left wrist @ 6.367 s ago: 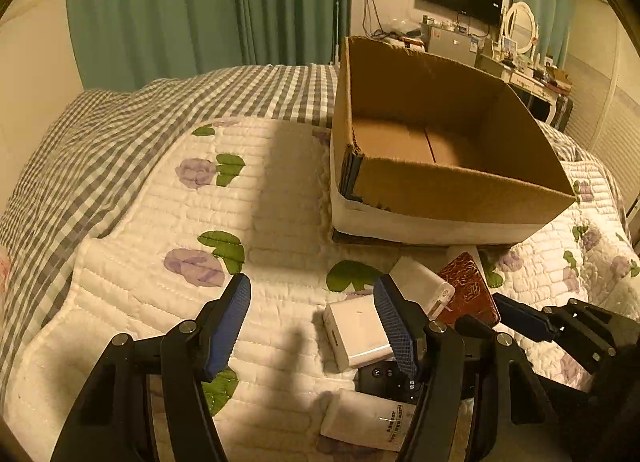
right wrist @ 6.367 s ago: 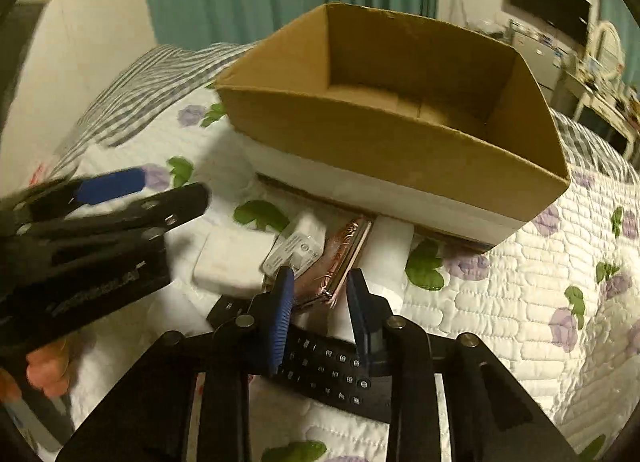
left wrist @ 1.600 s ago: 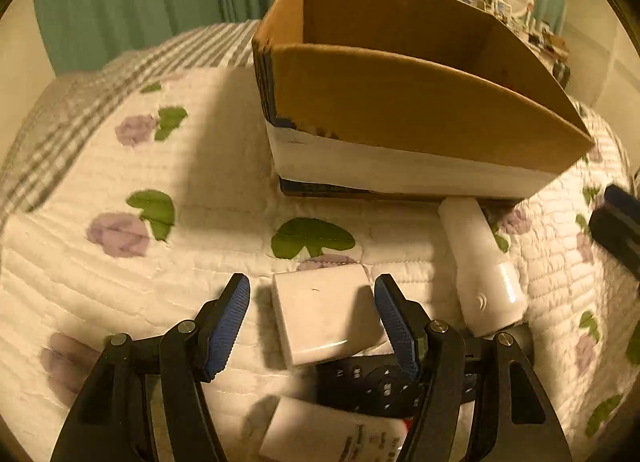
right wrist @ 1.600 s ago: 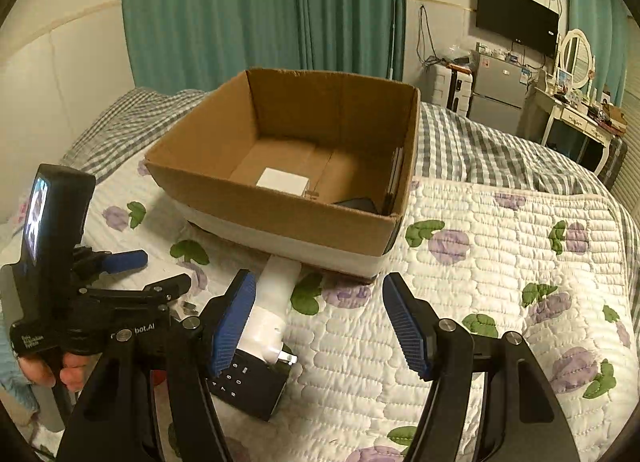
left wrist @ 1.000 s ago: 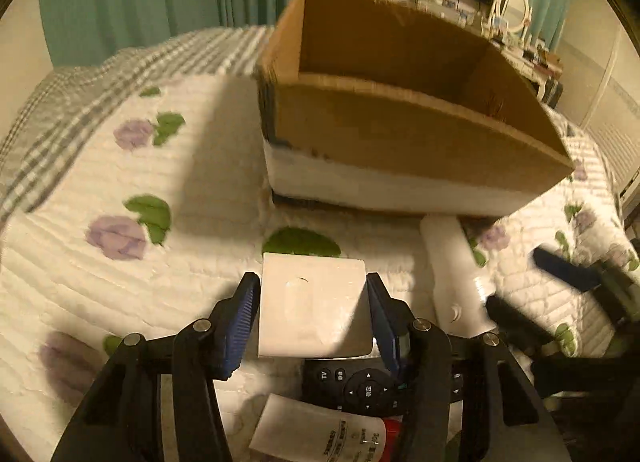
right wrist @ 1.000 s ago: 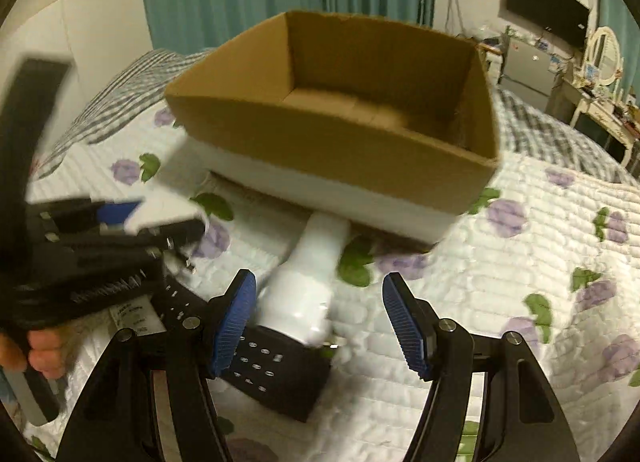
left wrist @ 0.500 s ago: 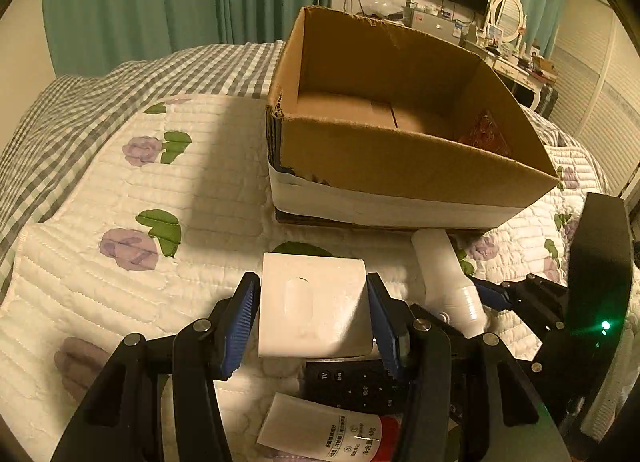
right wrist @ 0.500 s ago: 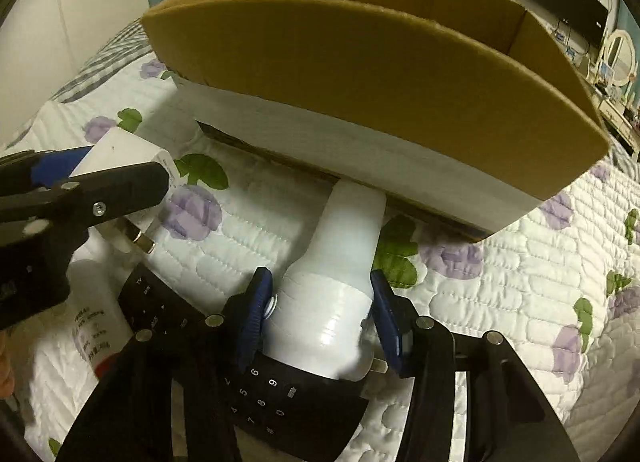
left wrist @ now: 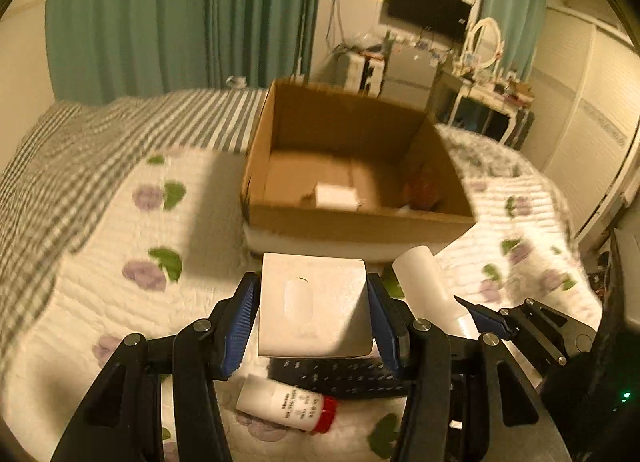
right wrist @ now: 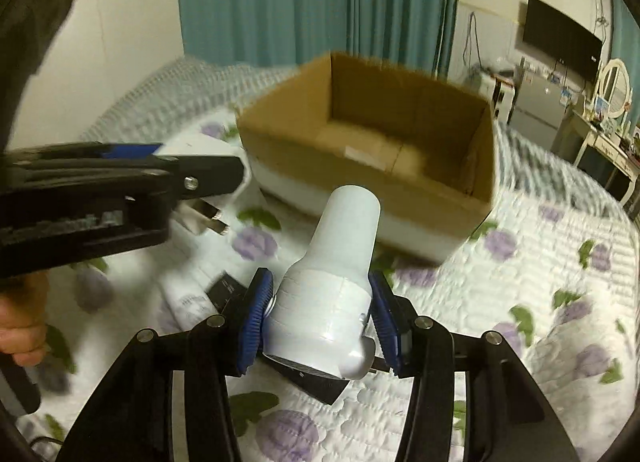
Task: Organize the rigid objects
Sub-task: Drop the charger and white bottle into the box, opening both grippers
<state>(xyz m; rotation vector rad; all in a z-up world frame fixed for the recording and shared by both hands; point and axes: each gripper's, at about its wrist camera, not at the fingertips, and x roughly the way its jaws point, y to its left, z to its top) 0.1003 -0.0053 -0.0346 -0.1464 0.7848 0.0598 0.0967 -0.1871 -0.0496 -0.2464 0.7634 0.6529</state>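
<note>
Left wrist view: a bed point(left wrist: 120, 229) carries a white quilt printed with purple flowers and green leaves, and a grey checked blanket point(left wrist: 80, 149) lies over its far side. Teal curtains point(left wrist: 168, 21) hang behind, with a dark television point(left wrist: 428, 13) on the wall and a cluttered dresser with an oval mirror point(left wrist: 486, 41) to the right. An open cardboard box point(left wrist: 352, 221) sits on the quilt; inside it lie a small white box point(left wrist: 336, 195) and a reddish item point(left wrist: 420, 187), both blurred. The left tool point(left wrist: 314, 314) is closed to the width of a white charger block point(left wrist: 314, 302), its blue pads pressing the block's two sides and holding it clear of the quilt. Below it lie a black remote point(left wrist: 340, 378) and a white tube with a red cap point(left wrist: 288, 408). At right the right tool point(left wrist: 492, 322) carries a white bottle point(left wrist: 424, 282).

Right wrist view: the same quilted bed point(right wrist: 540, 302), curtains point(right wrist: 312, 1) and television point(right wrist: 560, 49) show, with the cardboard box point(right wrist: 360, 177) ahead. The right tool point(right wrist: 322, 322) is partly closed on the wide end of the white bottle point(right wrist: 332, 282), pads against both sides, its narrower end pointing toward the box. The black remote point(right wrist: 312, 380) lies on the quilt beneath. At left the left tool point(right wrist: 120, 181) grips the charger block point(right wrist: 200, 147), whose metal prongs point(right wrist: 204, 217) point downward; a hand point(right wrist: 20, 322) shows at the edge.
</note>
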